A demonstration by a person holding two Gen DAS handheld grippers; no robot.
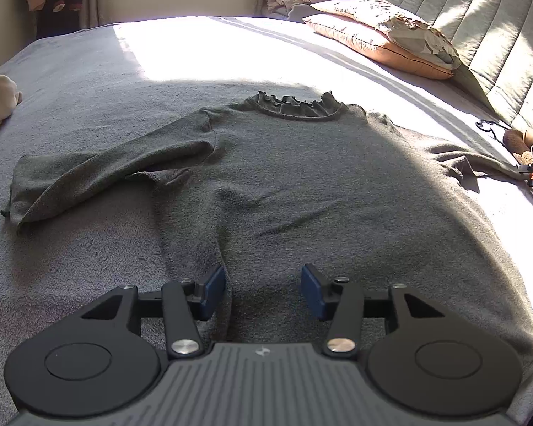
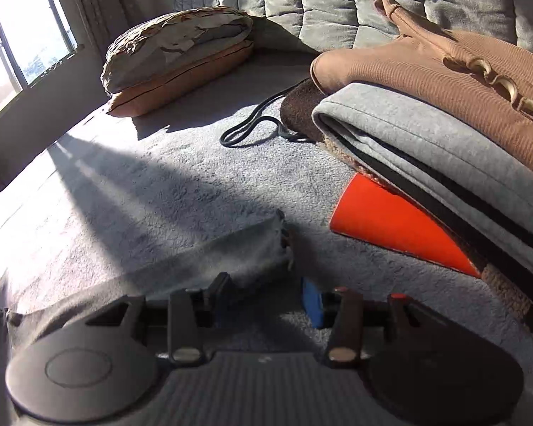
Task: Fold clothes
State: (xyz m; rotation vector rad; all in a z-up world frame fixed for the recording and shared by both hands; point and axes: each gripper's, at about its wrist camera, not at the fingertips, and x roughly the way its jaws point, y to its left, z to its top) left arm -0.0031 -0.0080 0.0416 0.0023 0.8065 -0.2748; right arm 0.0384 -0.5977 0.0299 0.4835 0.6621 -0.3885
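Am seeing right gripper (image 2: 268,300) hovering over grey bed cover (image 2: 167,191), jaws parted, nothing between. Grey sleeve cuff (image 2: 266,245) lying just ahead. Folded stack (image 2: 444,124) sitting near right edge; pillows (image 2: 177,56) resting against headboard (image 2: 337,0).

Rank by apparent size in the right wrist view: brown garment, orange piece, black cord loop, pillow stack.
1. brown garment, cut off by the frame edge
2. pillow stack, though it lies farther from the camera, so true size is unsure
3. orange piece, partly hidden under the folded pile
4. black cord loop
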